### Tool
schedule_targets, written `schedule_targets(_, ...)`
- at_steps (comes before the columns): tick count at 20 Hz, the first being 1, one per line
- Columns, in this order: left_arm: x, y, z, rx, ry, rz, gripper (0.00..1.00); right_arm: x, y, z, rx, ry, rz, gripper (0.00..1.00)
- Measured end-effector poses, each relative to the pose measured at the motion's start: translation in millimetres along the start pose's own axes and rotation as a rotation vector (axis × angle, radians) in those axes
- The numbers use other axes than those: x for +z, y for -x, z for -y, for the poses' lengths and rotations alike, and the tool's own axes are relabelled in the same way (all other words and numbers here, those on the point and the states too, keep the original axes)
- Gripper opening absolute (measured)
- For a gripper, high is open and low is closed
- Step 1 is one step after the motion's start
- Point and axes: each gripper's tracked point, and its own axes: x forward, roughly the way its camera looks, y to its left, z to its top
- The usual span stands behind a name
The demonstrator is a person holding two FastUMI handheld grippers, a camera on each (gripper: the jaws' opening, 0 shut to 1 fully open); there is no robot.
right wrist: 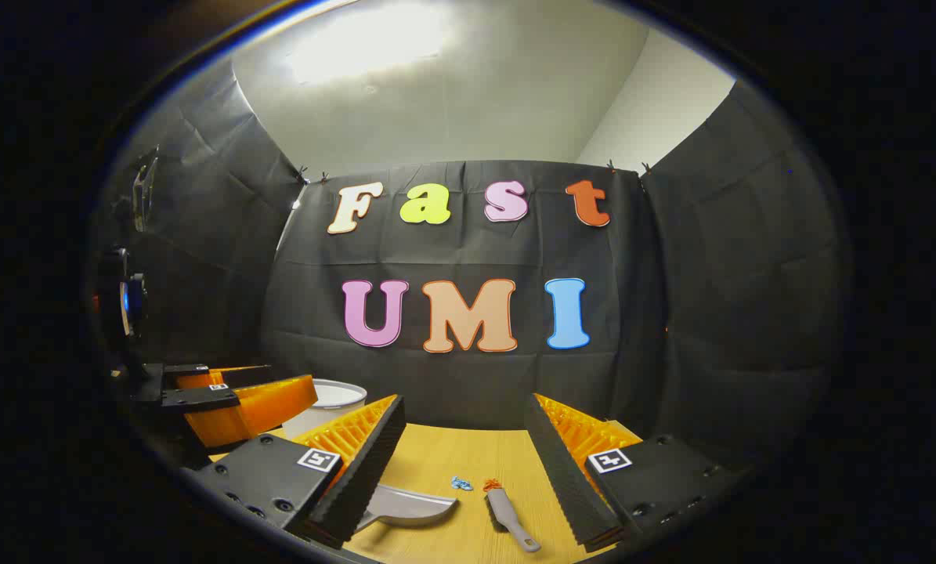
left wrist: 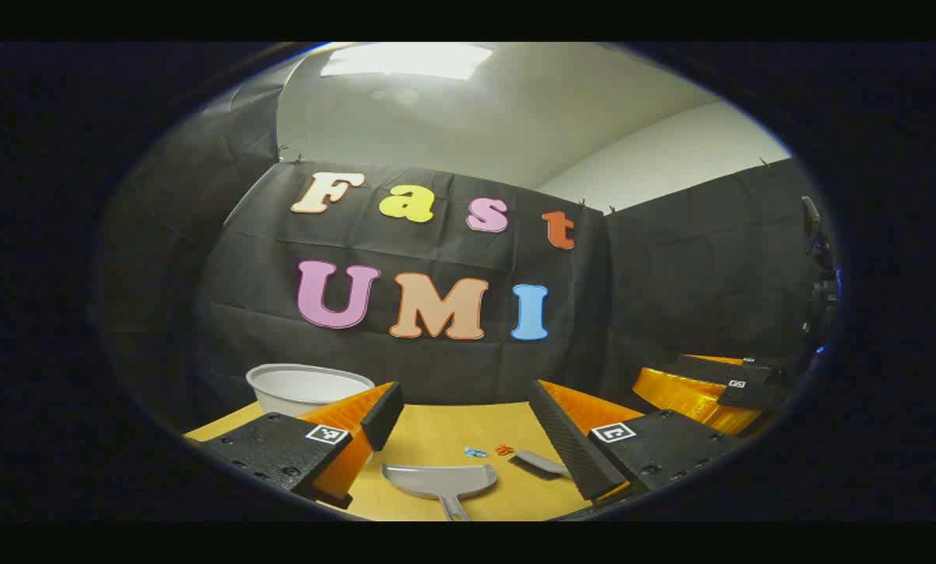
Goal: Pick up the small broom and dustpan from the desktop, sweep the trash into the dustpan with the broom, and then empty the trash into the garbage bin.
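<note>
A grey dustpan [left wrist: 440,482] lies flat on the wooden desktop [left wrist: 452,427], its handle toward me. Right of it lies the small grey broom [left wrist: 540,462], partly behind my finger. Small blue trash [left wrist: 475,452] and orange trash [left wrist: 504,450] sit just beyond both. My left gripper [left wrist: 468,427] hovers open above them. In the right gripper view the broom [right wrist: 508,515] lies between the fingers of my open right gripper [right wrist: 468,462], with the dustpan [right wrist: 409,505] to its left, the blue trash [right wrist: 460,483] and the orange trash [right wrist: 489,486].
A white bin [left wrist: 308,388] stands at the back left of the desk against the black cloth wall; it shows again [right wrist: 334,401] behind the other gripper [right wrist: 233,403]. The other gripper [left wrist: 710,388] hovers at the right.
</note>
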Motion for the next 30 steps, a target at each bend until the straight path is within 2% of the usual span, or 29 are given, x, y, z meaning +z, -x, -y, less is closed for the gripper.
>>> schedule_targets(6,-1,0,5,-0.020,-0.011,-0.010,0.99,0,2,4,-0.018,0.000,-0.013,0.98)
schedule_targets(8,-3,-1,2,-0.018,-0.019,-0.016,0.96,1,3,4,-0.022,0.004,-0.013,0.98)
schedule_targets(12,-5,-3,3,-0.027,0.003,-0.021,0.99,3,2,5,-0.028,0.011,-0.011,0.98)
schedule_targets(26,-16,-5,-9,0.024,0.034,-0.060,0.96,-2,-9,1,0.005,0.026,-0.041,0.99)
schedule_targets(30,-23,-8,-3,0.015,0.027,-0.083,0.98,-5,-10,6,-0.002,0.028,-0.050,0.99)
